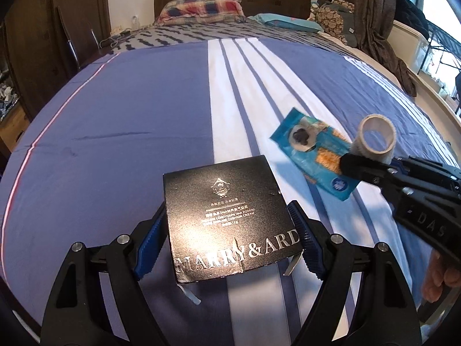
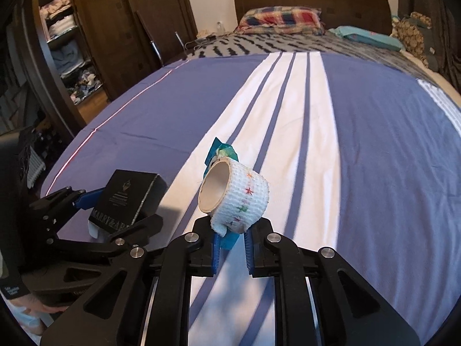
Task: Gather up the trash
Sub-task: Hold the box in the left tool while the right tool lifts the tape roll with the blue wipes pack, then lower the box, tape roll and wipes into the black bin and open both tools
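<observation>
Left hand-held gripper wide, clamping box; right hand-held gripper nearly closed, pinching roll plus wrapper. Carry level, keep squeeze; the wrapper could slip.

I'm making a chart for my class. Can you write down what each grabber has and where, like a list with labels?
place: above a bed with a blue and white striped cover
left gripper: shut on a black box
right gripper: shut on a blue wrapper and the edge of a white tape roll
tape roll: has little coloured stars
trash left on cover: none visible
bin: not in view
</observation>
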A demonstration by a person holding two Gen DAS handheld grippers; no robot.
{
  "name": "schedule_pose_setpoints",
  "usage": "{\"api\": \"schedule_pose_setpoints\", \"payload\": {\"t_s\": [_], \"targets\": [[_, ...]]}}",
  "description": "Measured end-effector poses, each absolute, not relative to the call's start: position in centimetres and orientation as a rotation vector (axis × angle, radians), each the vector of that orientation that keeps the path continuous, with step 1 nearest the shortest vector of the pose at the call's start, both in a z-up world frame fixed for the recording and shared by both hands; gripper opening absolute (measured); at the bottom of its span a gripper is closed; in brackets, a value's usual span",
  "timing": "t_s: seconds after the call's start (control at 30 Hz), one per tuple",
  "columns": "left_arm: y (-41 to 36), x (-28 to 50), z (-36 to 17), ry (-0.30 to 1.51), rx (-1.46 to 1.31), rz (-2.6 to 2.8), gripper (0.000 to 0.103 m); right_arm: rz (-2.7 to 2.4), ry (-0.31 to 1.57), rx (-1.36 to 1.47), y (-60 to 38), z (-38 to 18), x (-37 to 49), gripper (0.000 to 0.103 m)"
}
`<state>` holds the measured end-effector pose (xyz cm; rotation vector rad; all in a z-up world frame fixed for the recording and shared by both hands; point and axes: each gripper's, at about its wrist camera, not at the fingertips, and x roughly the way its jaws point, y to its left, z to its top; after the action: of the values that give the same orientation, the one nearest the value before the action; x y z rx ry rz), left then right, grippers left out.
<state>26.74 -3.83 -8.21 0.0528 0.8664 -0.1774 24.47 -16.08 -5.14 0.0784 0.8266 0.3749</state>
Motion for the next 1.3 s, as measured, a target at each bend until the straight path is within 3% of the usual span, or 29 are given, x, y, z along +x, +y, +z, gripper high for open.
{"api": "schedule_pose_setpoints", "payload": {"t_s": [0.6, 1.3], "targets": [[-1.9, 9.5, -5.8, 0.799, 0.059, -0.288, 0.077, 0.255, 0.743, 0.078, -19.9, -2.6, 6.6, 0.015], [-2.9, -1.8, -15.7, 0.949, 0.071, -0.379, 0.077, 0.311, 0.953, 0.090, -17.2, -12.7, -6.0, 0.015]]}}
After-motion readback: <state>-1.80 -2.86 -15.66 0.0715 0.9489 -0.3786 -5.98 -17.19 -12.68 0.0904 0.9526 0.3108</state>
